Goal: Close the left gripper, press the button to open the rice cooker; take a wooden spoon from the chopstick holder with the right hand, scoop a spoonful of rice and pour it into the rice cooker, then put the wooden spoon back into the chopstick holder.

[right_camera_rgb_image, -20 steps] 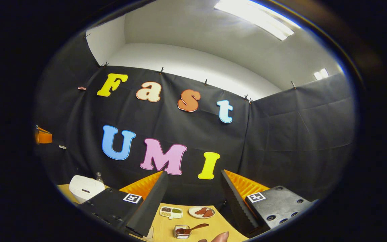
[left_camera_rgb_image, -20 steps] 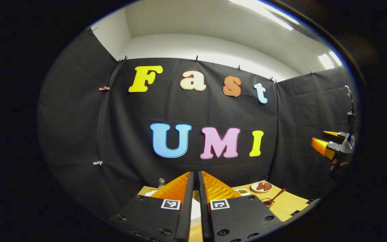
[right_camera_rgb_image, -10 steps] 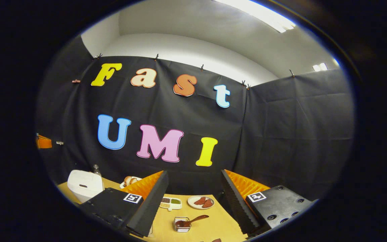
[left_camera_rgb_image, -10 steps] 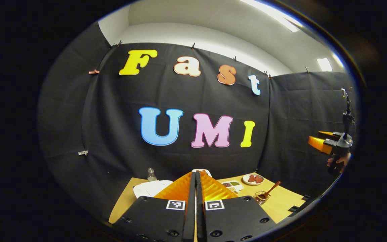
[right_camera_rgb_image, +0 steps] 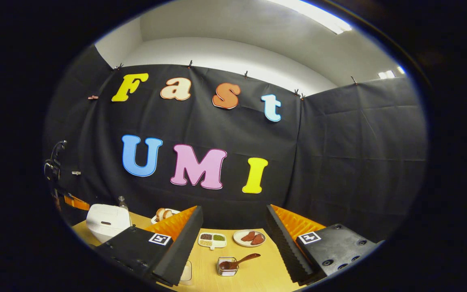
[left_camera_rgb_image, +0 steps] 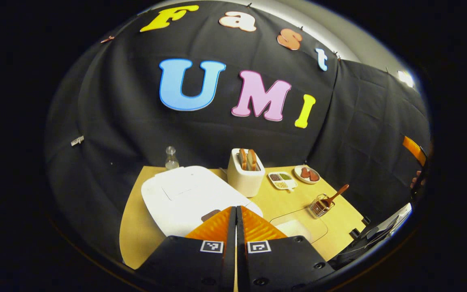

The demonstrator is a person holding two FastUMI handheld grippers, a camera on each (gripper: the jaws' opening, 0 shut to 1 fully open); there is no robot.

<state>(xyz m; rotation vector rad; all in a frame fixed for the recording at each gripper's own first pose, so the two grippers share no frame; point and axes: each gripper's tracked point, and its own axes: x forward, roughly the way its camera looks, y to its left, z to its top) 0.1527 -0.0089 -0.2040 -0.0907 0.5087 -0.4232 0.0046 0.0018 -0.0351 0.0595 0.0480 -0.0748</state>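
The white rice cooker [left_camera_rgb_image: 185,196] sits with its lid down on the left of the wooden table [left_camera_rgb_image: 136,231]. My left gripper [left_camera_rgb_image: 236,208] is shut with nothing in it, its tips just above the cooker's front edge, next to the dark button [left_camera_rgb_image: 210,214]. A wire chopstick holder [left_camera_rgb_image: 320,207] holds the wooden spoon [left_camera_rgb_image: 337,193], which leans right. A clear rice container [left_camera_rgb_image: 298,225] lies in front. My right gripper [right_camera_rgb_image: 233,211] hangs open high over the table, above the holder [right_camera_rgb_image: 227,266] and spoon [right_camera_rgb_image: 245,259]. The cooker [right_camera_rgb_image: 104,220] shows at the left.
A white toaster [left_camera_rgb_image: 245,174] with bread stands behind the cooker. A divided dish [left_camera_rgb_image: 281,180] and a plate [left_camera_rgb_image: 306,174] of red pieces lie at the back right. A small bottle [left_camera_rgb_image: 171,157] stands at the back left. The black cloth wall is close behind.
My left gripper has tipped down and moved to the rice cooker's front, and its small finger gap has shut. The right gripper stays open and has barely shifted.
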